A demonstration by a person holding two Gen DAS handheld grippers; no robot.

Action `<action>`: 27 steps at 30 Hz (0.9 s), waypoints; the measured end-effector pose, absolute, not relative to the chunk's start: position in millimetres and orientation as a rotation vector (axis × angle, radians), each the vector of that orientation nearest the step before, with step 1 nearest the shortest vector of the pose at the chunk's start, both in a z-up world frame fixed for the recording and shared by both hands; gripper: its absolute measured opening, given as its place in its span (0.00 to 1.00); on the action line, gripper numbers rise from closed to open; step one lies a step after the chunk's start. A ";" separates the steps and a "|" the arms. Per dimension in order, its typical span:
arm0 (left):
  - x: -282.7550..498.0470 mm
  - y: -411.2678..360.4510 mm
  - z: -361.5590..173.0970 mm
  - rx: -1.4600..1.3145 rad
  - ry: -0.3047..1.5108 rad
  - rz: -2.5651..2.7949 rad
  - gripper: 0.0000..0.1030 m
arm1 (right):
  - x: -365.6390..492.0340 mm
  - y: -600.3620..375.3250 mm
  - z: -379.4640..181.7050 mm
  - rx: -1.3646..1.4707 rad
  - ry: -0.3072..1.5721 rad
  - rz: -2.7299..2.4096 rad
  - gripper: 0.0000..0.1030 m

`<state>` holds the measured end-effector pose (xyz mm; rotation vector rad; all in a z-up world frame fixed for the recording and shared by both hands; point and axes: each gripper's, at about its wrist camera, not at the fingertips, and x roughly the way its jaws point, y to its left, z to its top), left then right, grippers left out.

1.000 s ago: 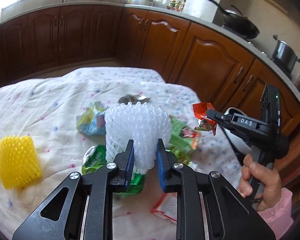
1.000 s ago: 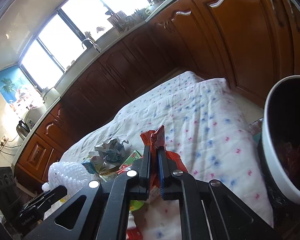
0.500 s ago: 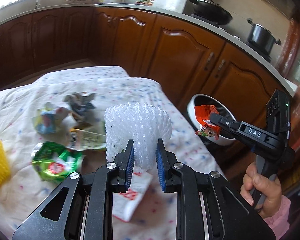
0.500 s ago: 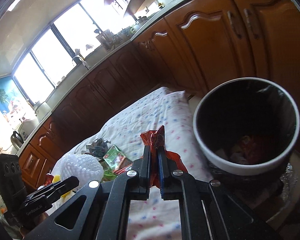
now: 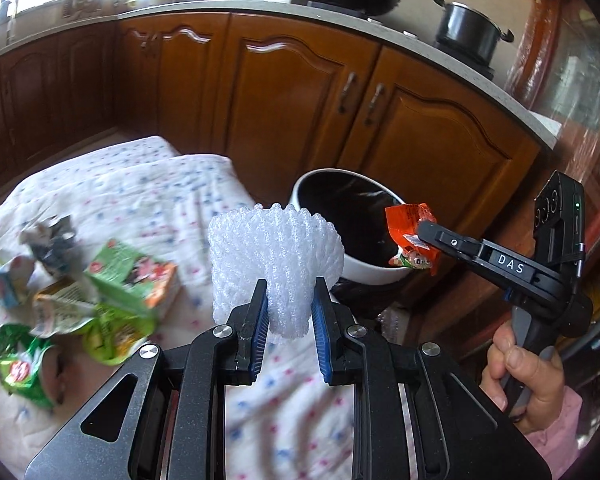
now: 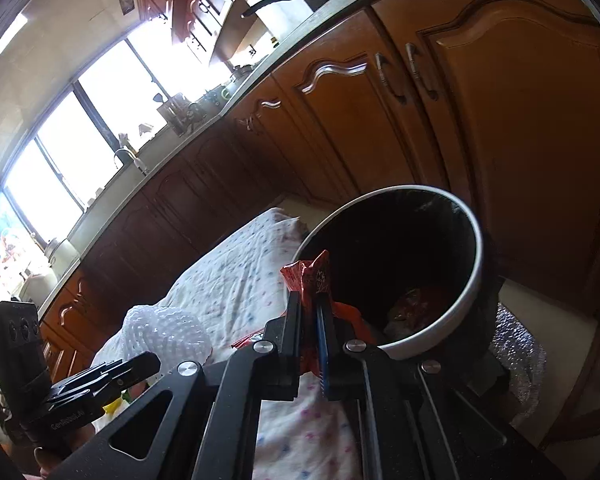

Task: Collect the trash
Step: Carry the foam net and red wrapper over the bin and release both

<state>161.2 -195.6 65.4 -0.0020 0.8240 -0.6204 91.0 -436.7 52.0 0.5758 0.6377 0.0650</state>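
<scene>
Both your grippers have swung from the bench to the bin [image 5: 374,276] | right gripper [image 6: 309,312] jaws clenched on red wrapper [image 6: 310,280] at the rim | left gripper [image 5: 288,314] jaws grasping white foam net [image 5: 274,254] beside it | step: drop-off | next: release over the opening.

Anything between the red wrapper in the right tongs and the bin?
Nothing visible. The right tongs hold the red wrapper at the bin's near rim, and the bin mouth is open. The foam net in the left tongs sits off to the side.
</scene>
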 end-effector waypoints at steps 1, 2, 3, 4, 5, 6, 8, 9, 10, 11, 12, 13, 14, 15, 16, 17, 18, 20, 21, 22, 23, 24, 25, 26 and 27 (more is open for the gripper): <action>162.7 -201.3 65.6 0.005 0.826 -0.628 0.18 | 92.4 -441.0 51.1 0.579 0.637 0.059 0.06; 164.3 -208.1 66.4 0.013 0.827 -0.635 0.18 | 93.0 -444.3 50.7 0.580 0.636 0.055 0.06; 165.8 -215.3 67.3 0.022 0.825 -0.642 0.18 | 93.4 -448.8 50.1 0.584 0.634 0.052 0.06; 166.4 -221.0 68.0 0.030 0.823 -0.647 0.18 | 93.8 -452.0 49.4 0.591 0.633 0.052 0.06; 167.4 -226.0 68.1 0.037 0.822 -0.651 0.19 | 94.0 -455.2 48.9 0.596 0.632 0.052 0.06; 169.3 -231.8 69.0 0.045 0.822 -0.659 0.18 | 95.9 -458.0 48.0 0.599 0.631 0.050 0.06; 173.9 -242.6 70.0 0.060 0.823 -0.669 0.18 | 98.3 -463.4 46.3 0.606 0.630 0.045 0.06; 176.9 -249.5 70.6 0.068 0.823 -0.674 0.19 | 100.1 -466.5 45.1 0.614 0.628 0.046 0.07; 180.3 -256.5 70.8 0.076 0.824 -0.676 0.19 | 99.7 -468.1 44.2 0.618 0.626 0.045 0.07; 183.0 -261.9 70.5 0.081 0.825 -0.678 0.19 | 102.6 -471.2 43.5 0.620 0.625 0.041 0.07; 186.4 -268.0 70.0 0.088 0.828 -0.680 0.19 | 105.1 -474.0 42.8 0.622 0.623 0.040 0.07; 190.2 -274.5 68.7 0.094 0.834 -0.682 0.19 | 108.2 -477.2 41.8 0.626 0.623 0.038 0.07; 193.4 -278.8 67.1 0.098 0.840 -0.682 0.19 | 109.4 -481.2 40.9 0.629 0.623 0.036 0.07; 197.1 -283.9 64.9 0.102 0.849 -0.682 0.19 | 111.4 -484.8 39.2 0.631 0.625 0.035 0.07; 200.1 -287.9 62.6 0.102 0.859 -0.686 0.19 | 114.9 -488.1 37.3 0.635 0.629 0.032 0.07; 203.7 -292.6 60.6 0.100 0.870 -0.691 0.19 | 116.0 -491.1 35.9 0.639 0.632 0.032 0.07; 208.1 -298.3 58.2 0.100 0.880 -0.694 0.19 | 117.4 -493.1 33.9 0.641 0.635 0.032 0.07; 213.4 -306.6 55.0 0.107 0.892 -0.693 0.19 | 121.3 -496.8 29.4 0.645 0.645 0.030 0.07; 216.6 -311.1 53.2 0.110 0.897 -0.694 0.19 | 123.5 -498.4 27.6 0.646 0.650 0.030 0.07; 220.0 -315.3 51.2 0.114 0.903 -0.692 0.19 | 125.1 -499.6 25.5 0.647 0.654 0.028 0.07; 222.8 -318.9 49.7 0.117 0.907 -0.692 0.19 | 125.2 -499.9 23.8 0.649 0.659 0.026 0.07; 225.1 -322.8 47.5 0.120 0.912 -0.696 0.19 | 125.9 -500.6 22.0 0.652 0.663 0.025 0.07; 226.8 -325.1 46.3 0.124 0.914 -0.696 0.19 | 127.1 -501.3 20.1 0.656 0.668 0.026 0.07; 228.4 -328.0 44.9 0.128 0.915 -0.693 0.19 | 128.4 -501.5 18.5 0.656 0.672 0.026 0.07; 229.4 -330.9 42.9 0.132 0.918 -0.693 0.19 | 129.7 -501.5 16.9 0.652 0.677 0.024 0.07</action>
